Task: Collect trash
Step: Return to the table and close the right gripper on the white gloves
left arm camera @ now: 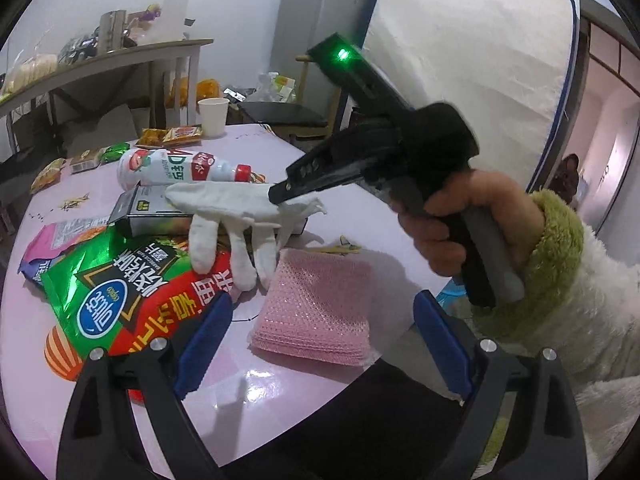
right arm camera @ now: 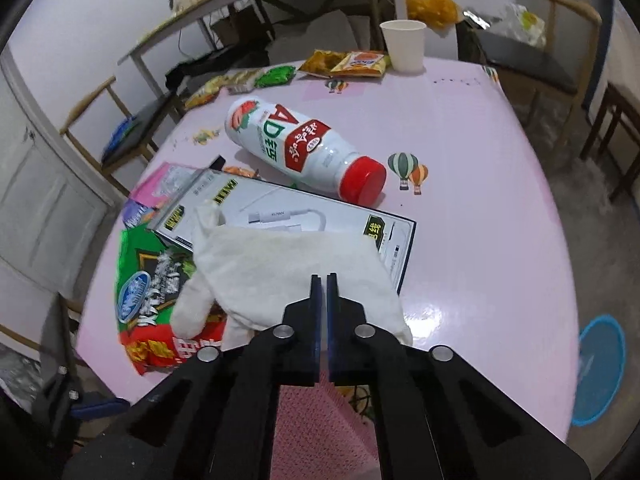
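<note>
One glove (right arm camera: 280, 276) — under hand-held gripper (right arm camera: 324, 280)

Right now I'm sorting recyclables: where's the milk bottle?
The bottle lies on its side mid-table in the right wrist view, just beyond the flat box, red cap toward the balloon sticker.

Glossy pink table (right arm camera: 460, 240), white cloth glove (right arm camera: 288, 276), shiny foil bag (left arm camera: 120, 280)

The right gripper (right arm camera: 324, 280) tilts steeply down, jaws closed, gripped by a bare hand (left arm camera: 452, 224) in a fluffy sleeve (left arm camera: 560, 264) — the left gripper (left arm camera: 320, 344) stands wide open, nearer.
</note>
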